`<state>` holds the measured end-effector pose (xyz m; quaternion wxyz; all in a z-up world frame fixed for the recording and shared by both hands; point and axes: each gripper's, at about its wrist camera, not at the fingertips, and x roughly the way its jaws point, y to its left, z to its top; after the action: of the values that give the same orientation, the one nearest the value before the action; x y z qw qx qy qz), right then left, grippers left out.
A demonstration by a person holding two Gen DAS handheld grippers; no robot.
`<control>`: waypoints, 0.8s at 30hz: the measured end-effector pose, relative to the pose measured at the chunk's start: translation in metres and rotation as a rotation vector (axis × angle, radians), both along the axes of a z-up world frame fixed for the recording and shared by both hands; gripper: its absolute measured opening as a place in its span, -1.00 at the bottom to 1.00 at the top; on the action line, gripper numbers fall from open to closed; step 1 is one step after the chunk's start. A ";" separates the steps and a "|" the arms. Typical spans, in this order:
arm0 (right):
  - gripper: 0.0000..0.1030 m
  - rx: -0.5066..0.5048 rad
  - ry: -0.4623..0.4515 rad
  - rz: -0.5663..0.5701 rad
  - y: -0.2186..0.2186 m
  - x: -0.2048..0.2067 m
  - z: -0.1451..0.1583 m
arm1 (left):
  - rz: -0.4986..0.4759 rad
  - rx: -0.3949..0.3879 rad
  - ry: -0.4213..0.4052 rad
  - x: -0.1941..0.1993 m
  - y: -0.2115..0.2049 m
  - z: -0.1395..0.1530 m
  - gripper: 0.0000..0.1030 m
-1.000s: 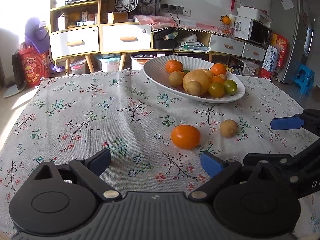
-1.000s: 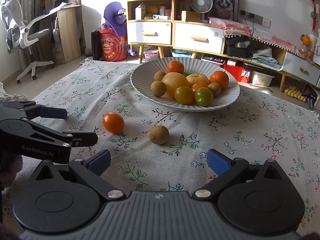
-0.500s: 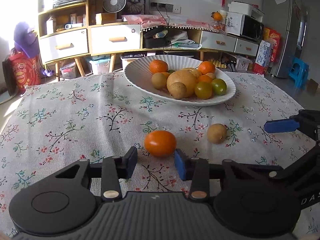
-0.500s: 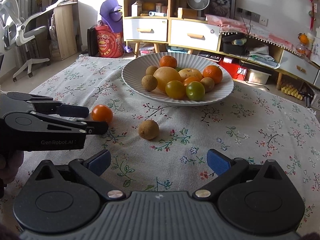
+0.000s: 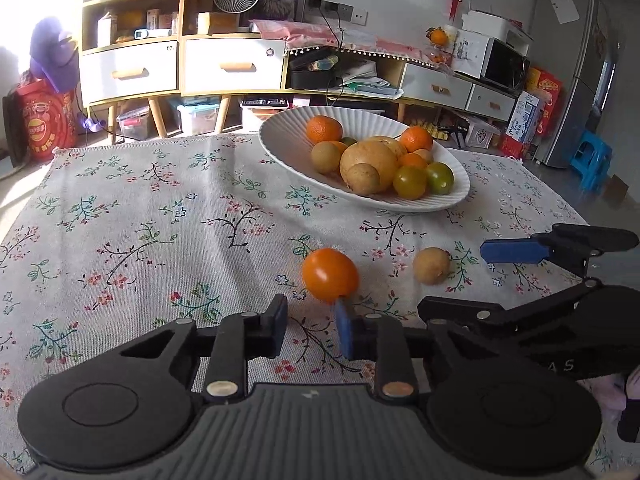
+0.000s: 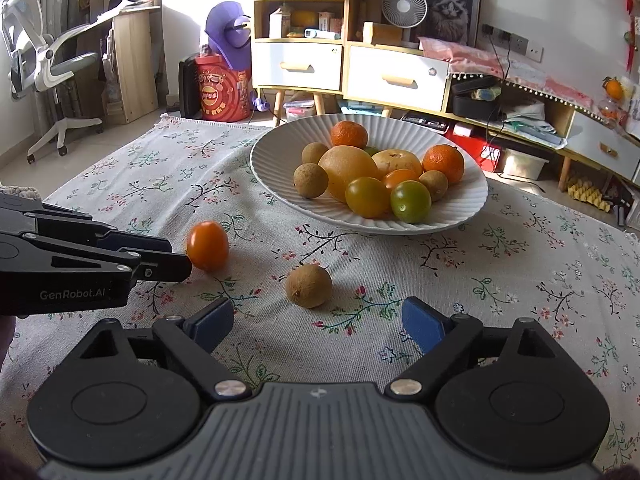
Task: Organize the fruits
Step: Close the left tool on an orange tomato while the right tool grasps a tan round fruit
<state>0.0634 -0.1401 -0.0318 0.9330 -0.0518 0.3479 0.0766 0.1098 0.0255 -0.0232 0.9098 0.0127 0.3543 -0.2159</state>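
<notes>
**Closing short of the orange fruit**

Reaching for the two loose fruits, we find that both still lie ahead of our fingertips, not between them. The left gripper (image 5: 311, 309) has just been closing. Its jaws are now drawn nearly together, with a narrow gap that holds nothing but tablecloth (image 5: 160, 208). The orange fruit (image 5: 330, 275) sits just past the tips and a little to the right of that gap. Its near edge appears to touch the tip of the right-hand pad, while the left-hand pad is clear of it. From the right wrist view, the left gripper's tips meet the fruit's near side and the fruit rests on the cloth beyond them. We judge that the jaws have closed behind the fruit, so they would need to spread again and go forward and slightly right before they can pinch it.

The right gripper (image 6: 316, 316) has also just been closing, but its jaws remain widely spread and empty. The brown longan (image 6: 309, 285) lies straight ahead, roughly on the centre line between the pads and just beyond the tips, so a short forward push should bring it between them. It is nearly round, so its axis matters little. The orange fruit is slightly egg-shaped and stands tilted.

Each fruit is nearest the hand already aimed at it. The white plate (image 6: 272, 152), already heaped with fruit, lies farther back, beyond both.
</notes>
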 end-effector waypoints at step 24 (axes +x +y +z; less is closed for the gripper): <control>-0.53 -0.021 0.007 0.065 -0.002 0.003 0.004 | -0.015 0.039 -0.008 0.008 -0.027 0.000 -0.44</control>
<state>0.0667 -0.1417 -0.0283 0.9281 -0.0725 0.3502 0.1036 0.1176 -0.0010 -0.0237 0.9091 0.0337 0.3547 -0.2157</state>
